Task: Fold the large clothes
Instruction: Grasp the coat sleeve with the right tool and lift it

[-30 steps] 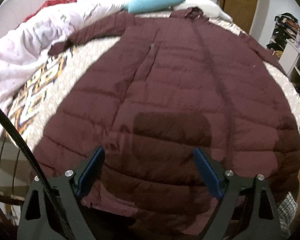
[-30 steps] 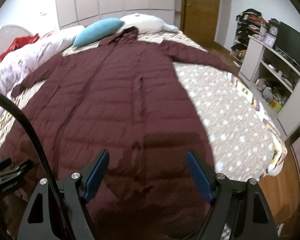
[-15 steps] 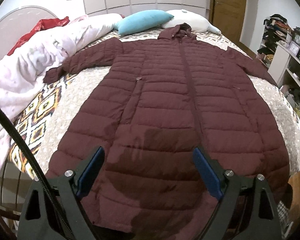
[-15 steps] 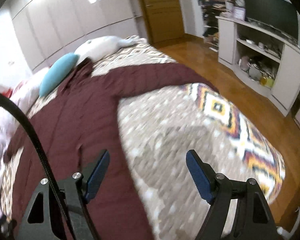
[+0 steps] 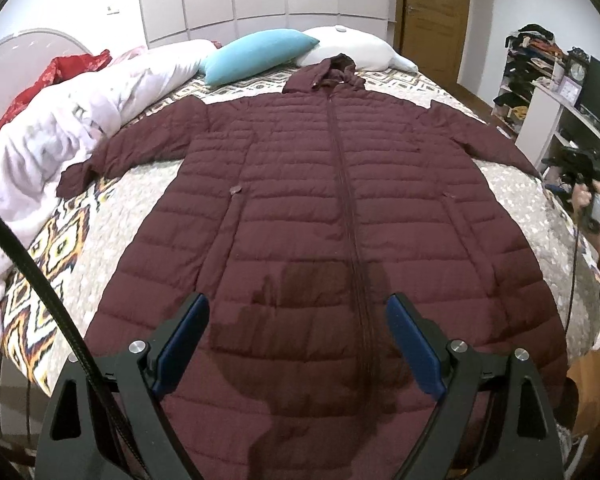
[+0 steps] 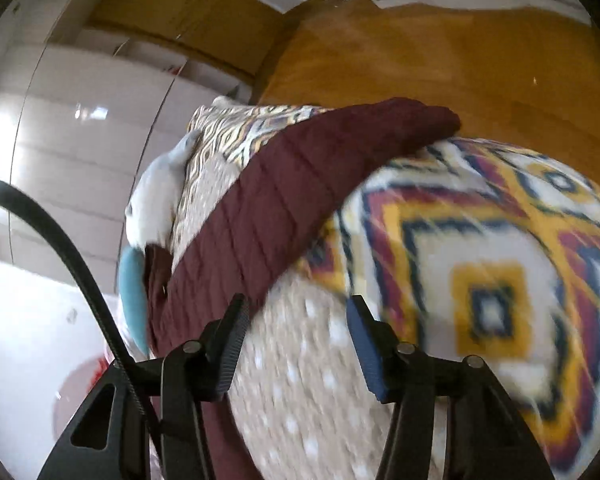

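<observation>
Centre of left-wrist frame: maroon puffer coat (image 5: 332, 216) flat on bed (image 5: 148, 200); soft, bulky, slippery. Left gripper (image 5: 298, 344) wide, empty. Right gripper (image 6: 294, 342) just narrowing, empty; you take sleeve (image 6: 300, 184) near cuff.

Puffer coat (image 5: 332, 208) lying flat on bed (image 5: 148, 200), hood twd pillows (image 5: 260, 56) at far end; crumpled duvet (image 5: 52, 136) lying on left, shelf unit (image 5: 556, 112) standing right of bed.
</observation>
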Tool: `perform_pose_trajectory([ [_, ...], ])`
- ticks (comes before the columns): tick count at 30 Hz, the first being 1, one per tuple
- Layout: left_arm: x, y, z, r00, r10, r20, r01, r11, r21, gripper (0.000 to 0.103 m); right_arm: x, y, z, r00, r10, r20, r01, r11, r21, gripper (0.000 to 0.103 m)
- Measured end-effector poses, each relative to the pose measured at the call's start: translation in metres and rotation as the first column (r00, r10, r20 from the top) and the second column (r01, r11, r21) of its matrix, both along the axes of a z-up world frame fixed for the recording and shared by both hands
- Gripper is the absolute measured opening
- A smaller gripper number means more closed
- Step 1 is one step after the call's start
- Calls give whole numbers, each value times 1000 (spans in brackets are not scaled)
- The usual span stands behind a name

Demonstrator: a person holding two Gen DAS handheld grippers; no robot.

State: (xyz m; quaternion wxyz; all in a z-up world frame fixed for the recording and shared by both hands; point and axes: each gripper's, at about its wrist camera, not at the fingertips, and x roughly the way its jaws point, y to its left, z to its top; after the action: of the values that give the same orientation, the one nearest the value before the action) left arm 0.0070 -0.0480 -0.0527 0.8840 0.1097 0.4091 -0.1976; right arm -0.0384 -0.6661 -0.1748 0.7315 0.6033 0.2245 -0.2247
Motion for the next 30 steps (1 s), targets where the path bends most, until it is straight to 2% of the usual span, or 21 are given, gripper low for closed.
perform_pose_trajectory([
  [7, 21, -15, -17, 999, 4, -45, -3, 999, 34, 90, 52, -39, -19, 998, -19, -63, 22, 999, 49, 56],
  [11, 31, -17, -24, 998, 16, -59, -14, 999, 44, 90, 54, -54, -28, 996, -81, -29, 83, 993, 79, 56],
  [13, 35, -16, -27, 998, 19, -67, -17, 999, 43, 90, 58, -59, -24, 994, -98, -48, 101, 993, 68, 39],
  [14, 36, -16, -28, 997, 21, -70, -18, 999, 43, 90, 60, -61, -20, 990, -105, -91, 109, 993, 39, 14],
  [17, 40, -13, -30, 997, 23, -72, -20, 999, 40, 90, 68, -61, 2, 982, -94, -161, 83, 994, -75, 8],
  [19, 43, -9, -31, 997, 29, -75, -27, 999, 29, 90, 82, -44, 38, 969, -75, -233, 16, 969, -248, 7],
  [20, 44, -6, -31, 996, 35, -78, -34, 999, 19, 90, 92, -30, 57, 963, -60, -261, -32, 942, -334, 7],
  [21, 46, -3, -31, 996, 43, -81, -42, 999, 8, 90, 106, -9, 81, 958, -28, -285, -100, 900, -425, 7],
  [22, 48, -1, -31, 995, 49, -83, -49, 999, 2, 90, 116, 10, 96, 956, 7, -292, -153, 863, -481, 7],
  [23, 50, 3, -31, 995, 57, -84, -58, 998, -6, 90, 129, 32, 113, 953, 53, -297, -212, 819, -534, 7],
  [25, 53, 10, -31, 993, 74, -87, -76, 997, -20, 90, 158, 85, 138, 934, 156, -321, -333, 705, -626, 7],
  [26, 54, 15, -30, 992, 85, -88, -88, 996, -29, 90, 174, 120, 147, 910, 233, -342, -409, 630, -660, 7],
  [27, 55, 18, -30, 992, 91, -88, -94, 995, -35, 90, 186, 147, 149, 885, 292, -362, -465, 574, -674, 6],
  [29, 56, 27, -27, 991, 108, -84, -113, 993, -46, 90, 208, 205, 143, 810, 403, -425, -580, 449, -680, 6],
  [30, 57, 31, -25, 990, 114, -78, -119, 992, -50, 90, 221, 237, 133, 754, 454, -475, -645, 372, -668, 6],
])
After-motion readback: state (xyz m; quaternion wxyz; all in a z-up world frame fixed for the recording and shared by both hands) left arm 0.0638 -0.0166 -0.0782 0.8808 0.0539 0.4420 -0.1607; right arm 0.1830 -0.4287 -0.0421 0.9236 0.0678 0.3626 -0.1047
